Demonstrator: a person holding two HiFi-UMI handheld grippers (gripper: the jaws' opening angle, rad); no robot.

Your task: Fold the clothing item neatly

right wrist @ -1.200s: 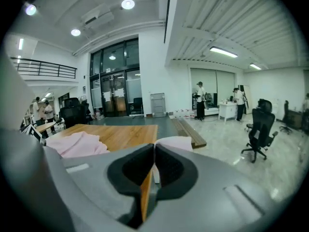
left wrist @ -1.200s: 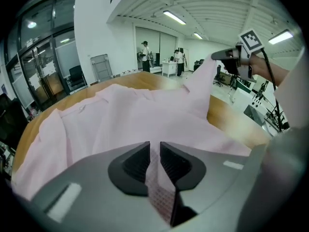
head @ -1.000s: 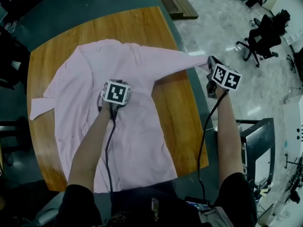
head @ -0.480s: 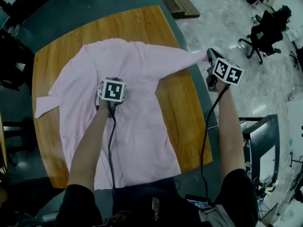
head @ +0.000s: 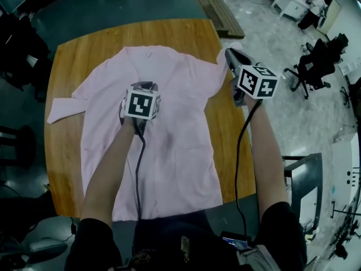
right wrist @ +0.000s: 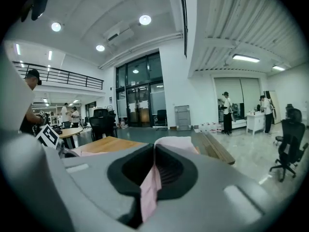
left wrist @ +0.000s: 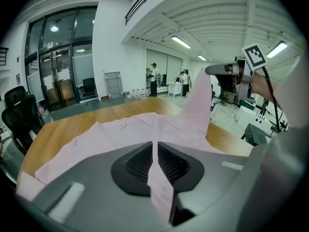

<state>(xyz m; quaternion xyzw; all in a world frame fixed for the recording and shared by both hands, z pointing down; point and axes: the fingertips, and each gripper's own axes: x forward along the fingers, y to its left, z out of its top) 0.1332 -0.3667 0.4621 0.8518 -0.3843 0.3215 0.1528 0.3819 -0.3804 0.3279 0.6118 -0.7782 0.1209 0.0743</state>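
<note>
The shirt [head: 169, 145] lies spread on the table [head: 65, 168] at frame centre, collar toward the top, one sleeve reaching out to the left. The left gripper [head: 143, 87] sits over the shirt's middle, the right gripper [head: 229, 54] right of it at the other sleeve, by the table's right edge. Planks [head: 217, 13] lie beyond the table at top, and office chairs [head: 316, 66] stand upper right.

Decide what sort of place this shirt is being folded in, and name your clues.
Probably an open-plan office or lab hall: rolling office chairs, tall glass entrance doors, and a white desk with people standing by it.
</note>
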